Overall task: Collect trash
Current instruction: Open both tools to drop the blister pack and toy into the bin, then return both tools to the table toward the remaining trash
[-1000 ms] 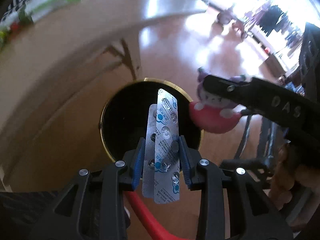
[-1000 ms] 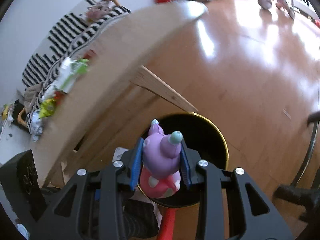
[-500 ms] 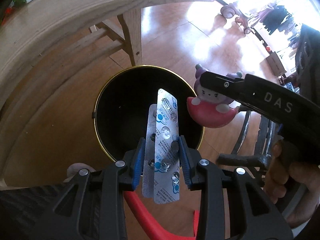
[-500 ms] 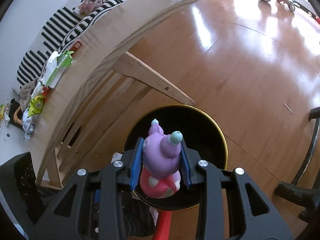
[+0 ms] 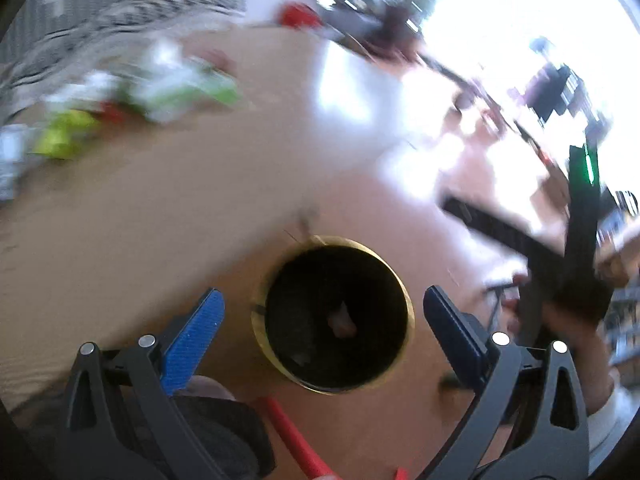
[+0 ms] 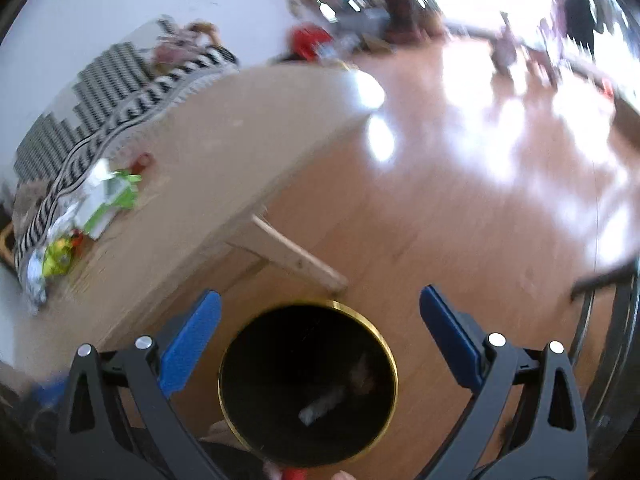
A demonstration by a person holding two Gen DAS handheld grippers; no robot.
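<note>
A black bin with a gold rim (image 5: 405,300) stands on the wooden floor beside a wooden table; it also shows in the right wrist view (image 6: 394,364). My left gripper (image 5: 324,322) is open and empty above it. My right gripper (image 6: 320,328) is open and empty above it too. Pale items lie on the bin's dark bottom: a silvery strip (image 6: 320,406) and a blurred lump (image 5: 342,320). More trash, green and white wrappers (image 6: 100,200), lies on the table (image 6: 224,140); they also show blurred in the left wrist view (image 5: 172,88).
A striped cloth (image 6: 112,92) lies at the table's far edge. A table leg (image 6: 296,260) slants down just behind the bin. The right gripper's black body (image 5: 560,248) shows at the right of the left wrist view. A red strip (image 5: 292,436) lies below the bin.
Both grippers have opened. The blister packs have left my left gripper and the purple toy my right; items now lie in the bin. Both cameras have risen and tilted up.
</note>
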